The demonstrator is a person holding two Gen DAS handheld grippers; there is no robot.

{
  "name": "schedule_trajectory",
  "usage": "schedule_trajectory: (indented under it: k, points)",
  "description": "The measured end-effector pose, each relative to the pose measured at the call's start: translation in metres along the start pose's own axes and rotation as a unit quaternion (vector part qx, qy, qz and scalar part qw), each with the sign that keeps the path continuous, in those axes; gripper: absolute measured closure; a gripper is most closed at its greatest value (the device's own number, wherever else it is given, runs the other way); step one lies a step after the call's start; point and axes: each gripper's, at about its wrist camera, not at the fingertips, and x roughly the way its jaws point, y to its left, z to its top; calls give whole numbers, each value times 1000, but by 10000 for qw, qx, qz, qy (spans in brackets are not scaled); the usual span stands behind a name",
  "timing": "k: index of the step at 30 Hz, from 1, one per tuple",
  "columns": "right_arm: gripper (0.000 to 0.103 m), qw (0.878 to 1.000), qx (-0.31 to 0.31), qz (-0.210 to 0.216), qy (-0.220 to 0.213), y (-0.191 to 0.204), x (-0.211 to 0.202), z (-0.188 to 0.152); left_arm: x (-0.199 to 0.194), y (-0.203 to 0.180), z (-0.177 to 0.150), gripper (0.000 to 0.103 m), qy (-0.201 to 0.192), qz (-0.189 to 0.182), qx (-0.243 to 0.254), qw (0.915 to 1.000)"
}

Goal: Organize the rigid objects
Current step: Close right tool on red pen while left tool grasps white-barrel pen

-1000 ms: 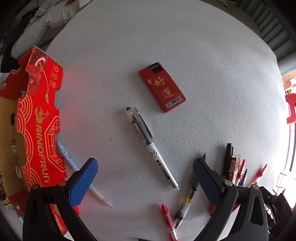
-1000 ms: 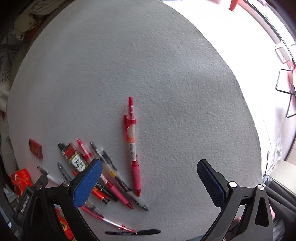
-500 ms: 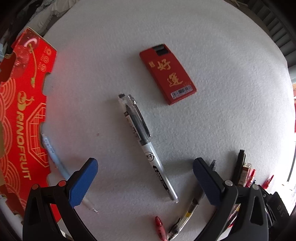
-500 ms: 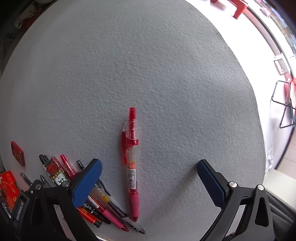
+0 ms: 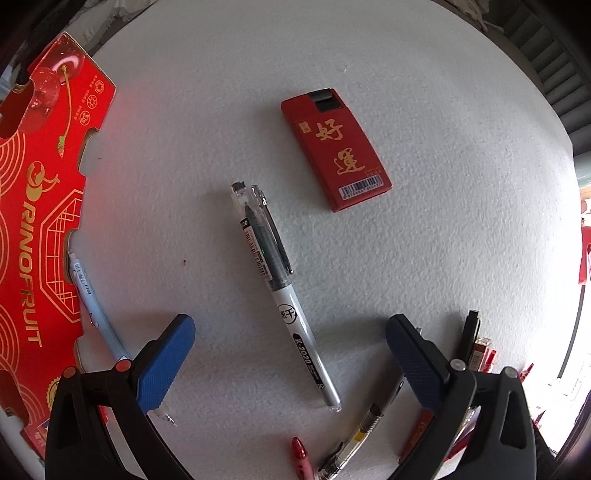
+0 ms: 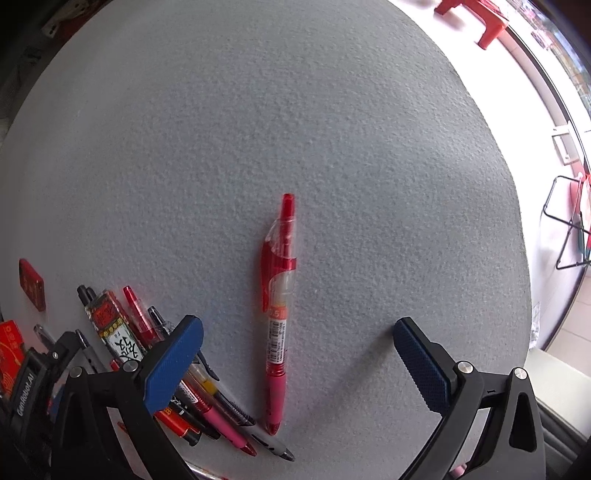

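On the white foam table a clear-and-grey gel pen (image 5: 280, 291) lies lengthwise between the fingers of my left gripper (image 5: 290, 336), which is open and hovering over the pen's tip end. A small red box with gold characters (image 5: 336, 147) rests beyond it. In the right wrist view a red retractable pen (image 6: 277, 314) lies pointing away, centred between the open fingers of my right gripper (image 6: 297, 343). A cluster of several pens (image 6: 155, 362) sits to its left, partly hidden by the blue left finger (image 6: 173, 365).
A red fruit carton flap (image 5: 40, 229) covers the left side, with a pale blue pen (image 5: 96, 314) beside its edge. More pens (image 5: 476, 347) lie behind the left gripper's right finger. The other gripper's black body (image 6: 29, 380) shows at the lower left. A red stool (image 6: 476, 22) stands beyond the table.
Both grippers have come closer to the table: the gel pen and the red pen each grew larger and slid down between the open fingers. Nothing has been gripped.
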Motion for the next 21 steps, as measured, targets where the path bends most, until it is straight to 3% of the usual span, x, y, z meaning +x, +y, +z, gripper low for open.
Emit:
schedule_trajectory:
  k: [4, 7, 9, 10, 11, 12, 15, 18, 21]
  points:
    - [4, 9999, -155, -18, -64, 8, 1, -9, -1, -1, -5, 0, -55, 3, -3, 10000]
    - [17, 9996, -241, -7, -118, 12, -1, -13, -3, -1, -11, 0, -72, 3, -14, 10000]
    - [35, 9989, -426, -14, -214, 18, -6, -17, -12, -3, -15, 0, -87, 5, -27, 10000]
    - [53, 9983, -525, -20, -256, 20, -10, -19, -13, -3, -18, 0, -95, 6, -34, 9999]
    - [78, 9975, -638, -24, -303, 24, -13, -22, -15, -1, -18, 0, -105, -9, -37, 9999]
    - [93, 9965, -759, -26, -348, 28, -17, -26, -28, 10, -16, 1, -97, -11, -31, 9999]
    - [92, 9919, -1206, -143, -382, 43, -22, -34, -34, 4, -20, 9, -150, -28, 118, 9998]
    - [92, 9888, -1445, -128, -363, 49, -23, -43, -40, -5, -26, 27, -247, -74, 447, 9987]
    - [92, 9892, -1418, -15, -365, 48, -28, -53, -42, -12, -32, 56, -289, -105, 606, 9977]
